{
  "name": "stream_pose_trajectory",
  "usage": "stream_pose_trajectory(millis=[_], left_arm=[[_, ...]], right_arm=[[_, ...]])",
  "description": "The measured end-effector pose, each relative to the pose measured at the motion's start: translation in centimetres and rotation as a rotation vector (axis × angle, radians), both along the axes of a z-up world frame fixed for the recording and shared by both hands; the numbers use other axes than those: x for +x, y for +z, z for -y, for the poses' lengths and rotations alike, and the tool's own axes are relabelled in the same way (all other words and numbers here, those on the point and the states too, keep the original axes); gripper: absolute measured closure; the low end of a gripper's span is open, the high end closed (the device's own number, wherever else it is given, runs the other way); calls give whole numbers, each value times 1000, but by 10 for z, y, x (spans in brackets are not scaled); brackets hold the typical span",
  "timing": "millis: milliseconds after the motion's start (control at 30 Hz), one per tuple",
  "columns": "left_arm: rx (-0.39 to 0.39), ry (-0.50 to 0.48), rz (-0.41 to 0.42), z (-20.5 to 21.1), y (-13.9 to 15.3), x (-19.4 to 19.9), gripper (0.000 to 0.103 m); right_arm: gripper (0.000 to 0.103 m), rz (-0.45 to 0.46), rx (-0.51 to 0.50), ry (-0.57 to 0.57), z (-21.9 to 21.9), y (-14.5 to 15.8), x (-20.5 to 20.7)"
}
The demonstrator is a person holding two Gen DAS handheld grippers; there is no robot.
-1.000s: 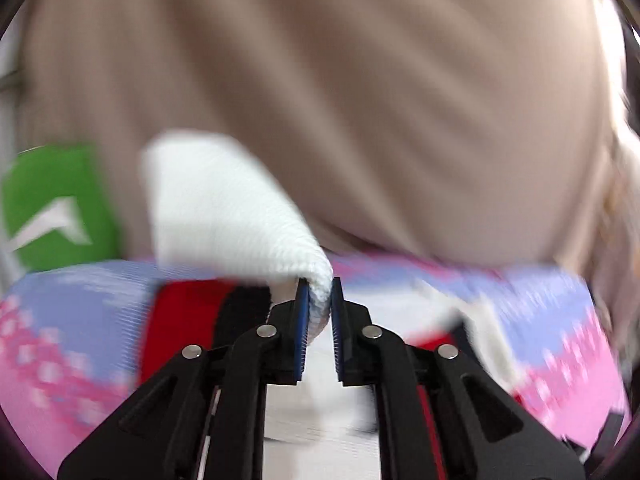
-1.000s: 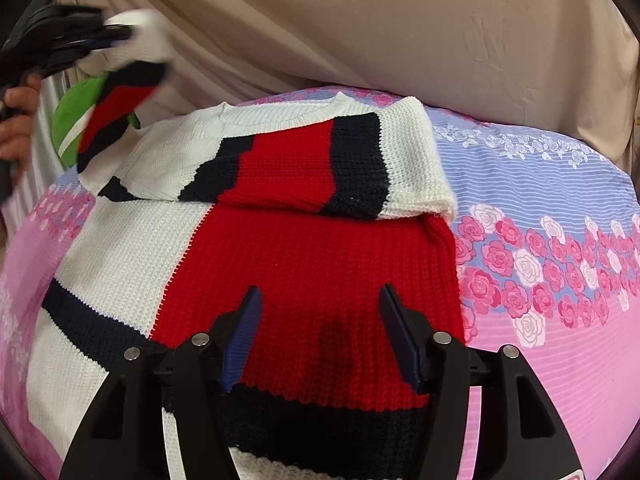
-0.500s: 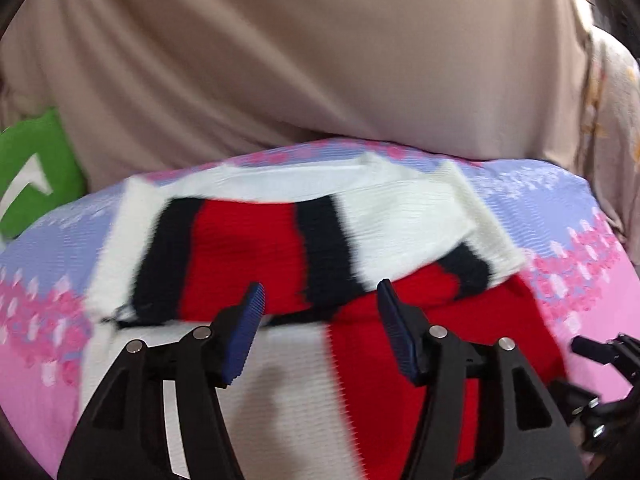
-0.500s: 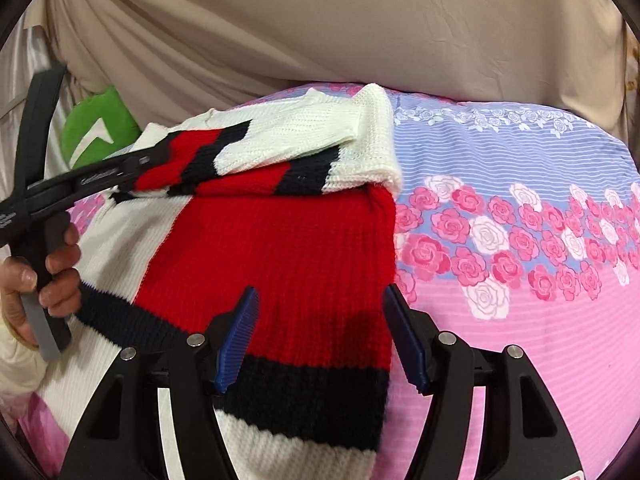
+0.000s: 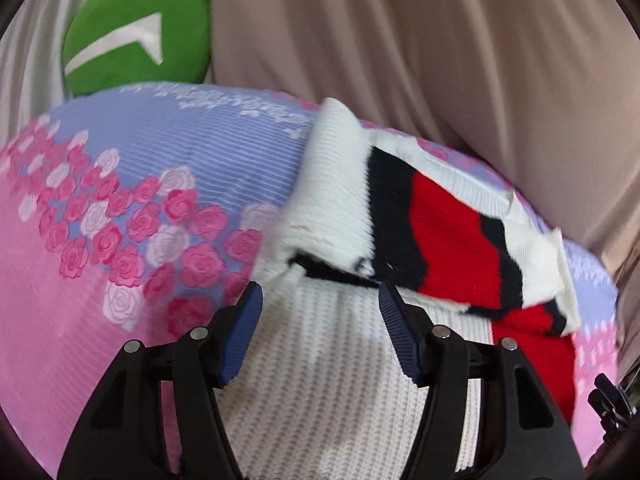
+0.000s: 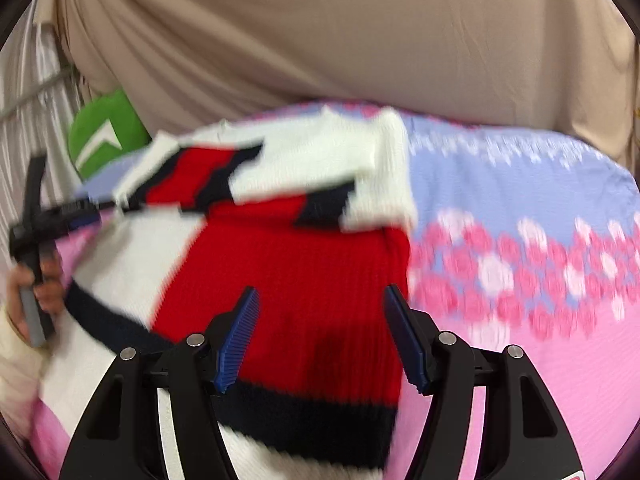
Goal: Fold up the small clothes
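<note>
Floral bedspread point(image 5: 120, 208); sweater point(image 5: 340, 360) sleeves folded. Left gripper point(image 5: 320, 320), right gripper point(image 6: 320, 320): jaws wide, empty. Next: pinch hem squarely.

The bed point(image 5: 100, 320) has a sheet with pink roses and lilac stripes. On it lies a knitted sweater point(image 6: 288, 264) (white, red and black), its sleeves folded over the body near the far edge. A green cushion point(image 5: 136, 36) sits at the far left corner.
</note>
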State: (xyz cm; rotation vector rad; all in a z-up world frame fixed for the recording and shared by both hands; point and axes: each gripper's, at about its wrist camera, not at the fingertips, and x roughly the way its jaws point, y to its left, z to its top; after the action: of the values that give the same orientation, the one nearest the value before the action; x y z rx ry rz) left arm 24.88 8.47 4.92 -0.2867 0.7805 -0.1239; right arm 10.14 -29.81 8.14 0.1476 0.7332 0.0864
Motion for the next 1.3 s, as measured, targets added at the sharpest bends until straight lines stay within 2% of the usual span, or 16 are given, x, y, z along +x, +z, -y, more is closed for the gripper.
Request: stream_pose_trajectory(millis=[133, 333, 367, 400, 433, 467, 567, 633, 700, 800, 867, 967, 1000, 1067, 1200, 1300], left_arm=[[-94, -25, -33, -11, 2, 14, 43], [-120, -8, -104, -10, -14, 44, 44], [-112, 7, -113, -9, -16, 48, 48], [-95, 24, -114, -9, -18, 52, 62], [-67, 35, -110, -8, -17, 53, 74], [-37, 43, -100, -8, -14, 54, 78], [6, 67, -33, -14, -2, 47, 83], [52, 85, -21, -16, -1, 47, 84], [82, 85, -35, -16, -11, 51, 84], [131, 99, -26, -8, -21, 50, 83], [160, 102, -18, -3, -19, 46, 81], [148, 104, -3, -7, -19, 36, 76], [145, 106, 3, -8, -19, 31, 71], [138, 107, 10, -9, -20, 15, 71], [204, 91, 5, 6, -27, -6, 59], [218, 131, 21, 6, -26, -13, 49]], right_arm=[[37, -14, 49, 15, 1, 21, 53], [37, -128, 48, -140, 11, -5, 140], [45, -159, 60, -160, 13, -14, 152], [59, -191, 78, -162, 14, -22, 161], [100, -229, 107, -142, 13, -28, 170], [99, -222, 144, -127, 10, -25, 172], [100, 3, 156, -60, -5, 26, 141], [100, 93, 169, -38, -6, 47, 119], [100, 60, 120, -66, 0, 29, 118], [103, -161, 56, -158, 17, -35, 144], [103, -142, 99, -178, 28, -40, 136], [103, -81, 167, -166, 34, -17, 98], [103, -61, 158, -157, 35, -11, 81], [102, -52, 118, -145, 36, -6, 42], [97, -81, 43, -112, 40, -25, -15], [91, -94, 19, -111, 43, -44, -35]])
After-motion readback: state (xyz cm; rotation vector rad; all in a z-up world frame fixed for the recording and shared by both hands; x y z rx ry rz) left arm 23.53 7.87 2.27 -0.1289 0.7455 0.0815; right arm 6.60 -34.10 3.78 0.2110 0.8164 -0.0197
